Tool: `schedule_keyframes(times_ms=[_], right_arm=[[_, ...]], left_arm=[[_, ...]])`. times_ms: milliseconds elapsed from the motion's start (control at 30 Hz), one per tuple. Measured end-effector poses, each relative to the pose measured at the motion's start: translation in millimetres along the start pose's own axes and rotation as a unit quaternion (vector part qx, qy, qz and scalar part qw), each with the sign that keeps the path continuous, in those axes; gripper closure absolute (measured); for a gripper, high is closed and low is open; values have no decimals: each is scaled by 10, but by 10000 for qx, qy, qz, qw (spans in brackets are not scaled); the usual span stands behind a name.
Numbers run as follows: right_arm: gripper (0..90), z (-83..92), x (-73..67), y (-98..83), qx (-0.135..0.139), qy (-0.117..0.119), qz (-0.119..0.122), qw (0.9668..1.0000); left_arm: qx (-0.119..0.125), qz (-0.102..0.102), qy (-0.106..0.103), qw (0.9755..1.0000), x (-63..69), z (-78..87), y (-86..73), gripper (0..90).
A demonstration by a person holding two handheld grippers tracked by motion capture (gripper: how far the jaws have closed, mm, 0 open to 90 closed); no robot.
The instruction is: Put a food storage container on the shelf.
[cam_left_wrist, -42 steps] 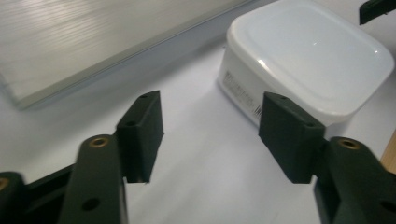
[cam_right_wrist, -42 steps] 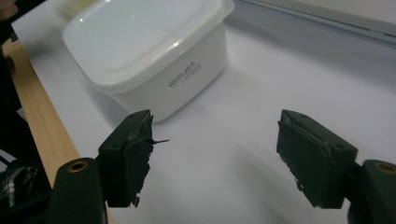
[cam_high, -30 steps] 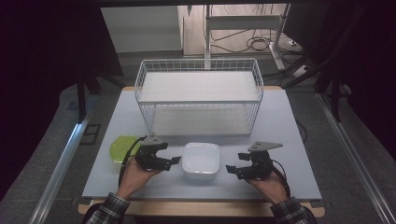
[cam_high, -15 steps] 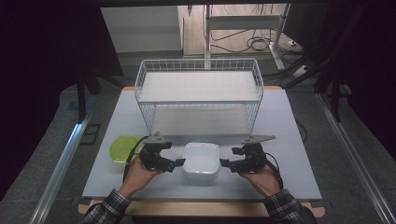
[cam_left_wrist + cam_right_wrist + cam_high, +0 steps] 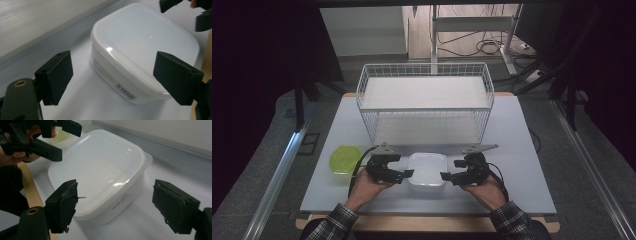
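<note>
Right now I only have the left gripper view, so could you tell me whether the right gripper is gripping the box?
Observer: No. The right gripper is open and grips nothing; it sits at the right side of the box.
Operator: Thank you. Is anything to the box's left?
Observer: A green dish lies on the table there, apart from the box.
Operator: And behind the box?
Observer: A white wire basket stands farther back on the table.

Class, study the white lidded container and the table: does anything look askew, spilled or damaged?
Nothing stands out. The white lidded container sits flat on the table, lid seated, no spill visible.
</note>
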State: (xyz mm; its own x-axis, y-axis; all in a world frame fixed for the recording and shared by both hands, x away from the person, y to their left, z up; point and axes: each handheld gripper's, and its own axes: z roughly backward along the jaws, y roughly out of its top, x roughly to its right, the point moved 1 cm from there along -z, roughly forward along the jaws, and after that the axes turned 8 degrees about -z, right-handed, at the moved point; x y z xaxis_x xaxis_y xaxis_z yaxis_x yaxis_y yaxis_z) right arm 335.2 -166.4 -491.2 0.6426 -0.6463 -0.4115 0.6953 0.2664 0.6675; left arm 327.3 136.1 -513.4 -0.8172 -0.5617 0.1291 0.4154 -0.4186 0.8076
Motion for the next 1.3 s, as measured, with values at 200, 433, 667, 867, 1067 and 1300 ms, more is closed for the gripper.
schedule_keyframes(times_ms=[200,433,667,867,1067,1300], right_arm=[[297,-121,64,-2,-243,232,-184,9993],[446,-105,33,-11,-454,452,-598,9961],[661,14,-2,-24,-279,405,-852,9952],[799,97,10,-14,43,280,-935,9952],[801,87,-60,-29,210,-12,-656,9976],[800,117,-102,-3,441,-44,-508,9977]], left_arm=[[-49,289,-498,9983,8,-73,-13,143],[-269,414,-687,9964,105,-21,11,264],[-195,747,-470,9959,179,169,-17,561],[65,961,-288,9949,193,218,2,765],[173,1088,-47,9939,207,198,-12,786],[322,969,140,9947,238,249,49,789]])
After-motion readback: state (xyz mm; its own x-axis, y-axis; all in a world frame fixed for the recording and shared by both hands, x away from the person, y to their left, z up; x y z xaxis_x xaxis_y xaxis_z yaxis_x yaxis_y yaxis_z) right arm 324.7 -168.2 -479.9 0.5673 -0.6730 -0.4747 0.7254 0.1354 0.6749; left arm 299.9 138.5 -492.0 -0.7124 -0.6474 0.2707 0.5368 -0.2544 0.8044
